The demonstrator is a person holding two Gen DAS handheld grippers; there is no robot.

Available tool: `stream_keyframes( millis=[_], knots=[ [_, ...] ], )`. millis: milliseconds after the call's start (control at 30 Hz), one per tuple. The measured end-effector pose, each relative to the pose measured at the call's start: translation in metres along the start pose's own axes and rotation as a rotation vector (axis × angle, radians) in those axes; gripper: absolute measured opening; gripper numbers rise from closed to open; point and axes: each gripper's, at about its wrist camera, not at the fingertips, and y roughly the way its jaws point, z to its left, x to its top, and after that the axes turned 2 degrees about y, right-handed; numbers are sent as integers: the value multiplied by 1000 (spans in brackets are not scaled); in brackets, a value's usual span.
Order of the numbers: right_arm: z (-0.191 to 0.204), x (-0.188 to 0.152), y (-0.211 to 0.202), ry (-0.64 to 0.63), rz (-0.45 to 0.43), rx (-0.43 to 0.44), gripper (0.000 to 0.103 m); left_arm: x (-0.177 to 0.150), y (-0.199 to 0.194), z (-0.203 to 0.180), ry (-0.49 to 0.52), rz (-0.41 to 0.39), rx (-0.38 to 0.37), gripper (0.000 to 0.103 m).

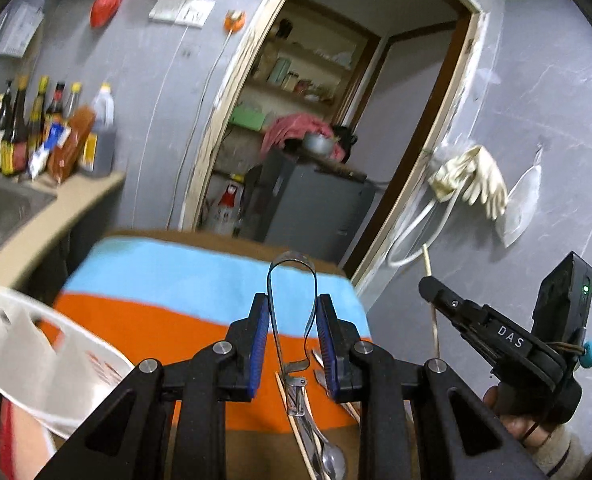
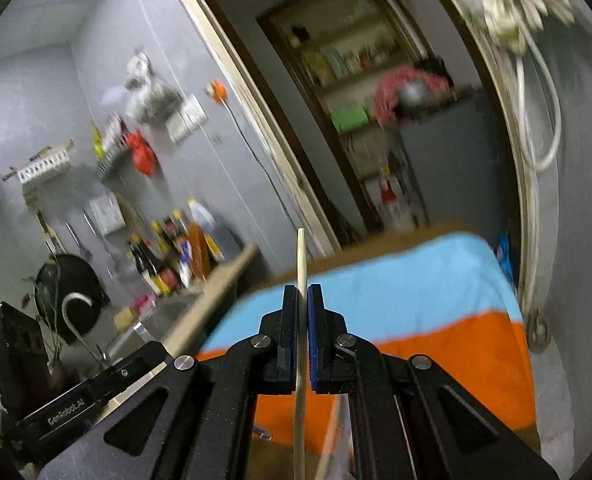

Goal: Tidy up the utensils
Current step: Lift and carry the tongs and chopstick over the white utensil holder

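Observation:
Metal tongs [image 1: 292,261] stand upright between the blue pads of my left gripper [image 1: 292,304], which is shut on their two arms, looped end up. My right gripper [image 2: 303,292] is shut on a single wooden chopstick [image 2: 300,256] that points upward. From the left wrist view that gripper [image 1: 429,286] and its chopstick [image 1: 434,320] hang to the right, off the table's edge. Both grippers are raised above a table with a blue, orange and brown striped cloth [image 1: 168,276]. A metal spoon [image 1: 332,460] and loose chopsticks [image 1: 296,430] lie on the cloth below the left gripper.
A white plastic basket [image 1: 36,344] sits at the lower left. Left of the table is a counter with a steel sink [image 1: 4,208] and several sauce bottles [image 1: 36,128]. An open doorway [image 1: 319,128] lies ahead, and gloves [image 1: 471,176] hang on the wall.

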Motion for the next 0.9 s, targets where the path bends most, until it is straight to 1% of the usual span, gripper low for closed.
stream_keyframes(
  millis=[67,133,200,300,367,500,633,733,900],
  knots=[
    [18,9,-9,-23,-51,22,4,13,-14,8,9,-13,-13,22],
    [40,15,-10,-38,-96,49,4,31,-33,21,3,-32,-27,22],
    [64,21,-7,-41,-139,86,4,45,-48,32,0,-41,-25,22],
    [101,22,5,-44,-175,130,4,61,-72,54,-8,-60,-12,22],
    [123,19,17,-45,-194,160,4,70,-87,66,3,-81,15,22],
    [162,4,43,-23,-219,209,4,82,-113,98,26,-109,93,22],
    [191,-7,71,-9,-226,234,4,84,-125,130,4,-115,173,22],
    [201,-21,86,-21,-225,223,4,80,-126,154,-34,-107,206,22],
    [198,-47,94,-57,-215,213,4,61,-112,175,-46,-65,234,22]
  ],
)
